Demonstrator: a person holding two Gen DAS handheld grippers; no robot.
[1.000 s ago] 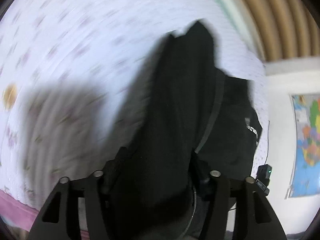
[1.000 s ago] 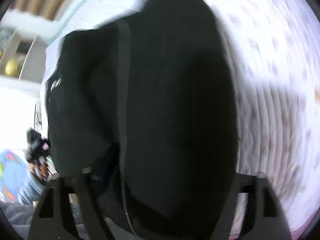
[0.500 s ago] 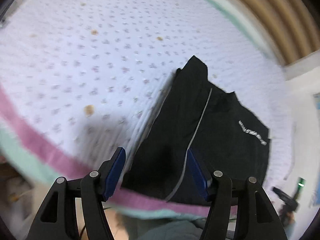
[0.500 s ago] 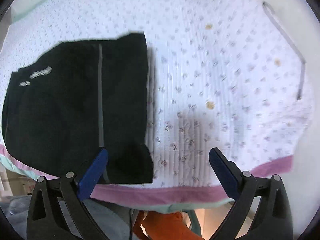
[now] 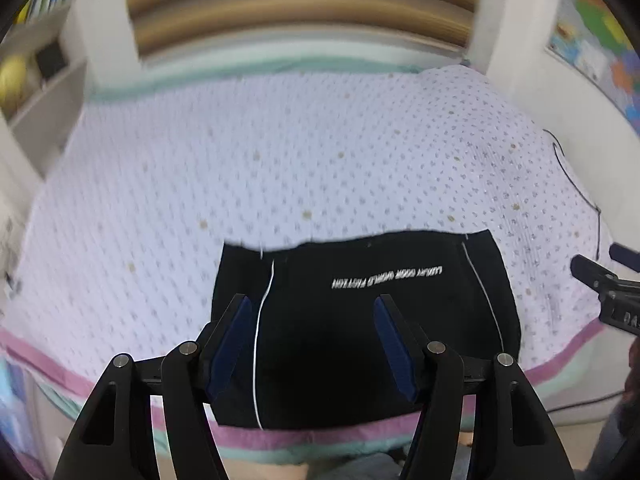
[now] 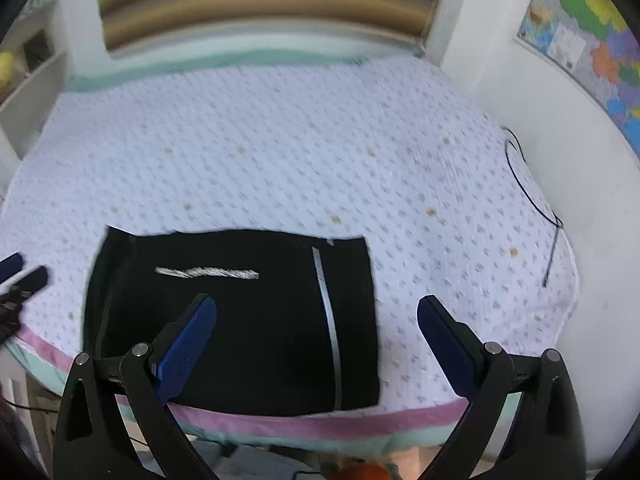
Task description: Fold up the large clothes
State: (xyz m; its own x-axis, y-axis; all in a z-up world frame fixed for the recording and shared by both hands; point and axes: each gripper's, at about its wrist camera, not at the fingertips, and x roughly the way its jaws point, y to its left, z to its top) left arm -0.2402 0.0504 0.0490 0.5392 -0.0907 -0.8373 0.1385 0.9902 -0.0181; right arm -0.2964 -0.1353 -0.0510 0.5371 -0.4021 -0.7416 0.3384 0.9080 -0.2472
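A black garment (image 5: 360, 320) (image 6: 240, 320) lies folded into a flat rectangle near the front edge of the bed, with white lettering and thin pale stripes on it. My left gripper (image 5: 314, 308) hovers well above it, open, nothing between its blue pads. My right gripper (image 6: 316, 308) also hangs high above the garment's right half, open wide and empty. In the left wrist view the right gripper (image 5: 600, 276) shows at the right edge; in the right wrist view the left gripper (image 6: 20, 272) shows at the left edge.
The bed is covered by a white dotted quilt (image 5: 280, 160) (image 6: 280, 140) with a pink and mint border. A striped headboard (image 6: 260, 4) stands at the far end. A black cable (image 6: 536, 200) lies along the right wall, where a map (image 6: 592, 32) hangs. Shelves (image 5: 36, 80) stand left.
Both grippers let go of the black garment and rose away from it. The garment now lies flat and folded on the bed, and both views have swung to face the headboard.
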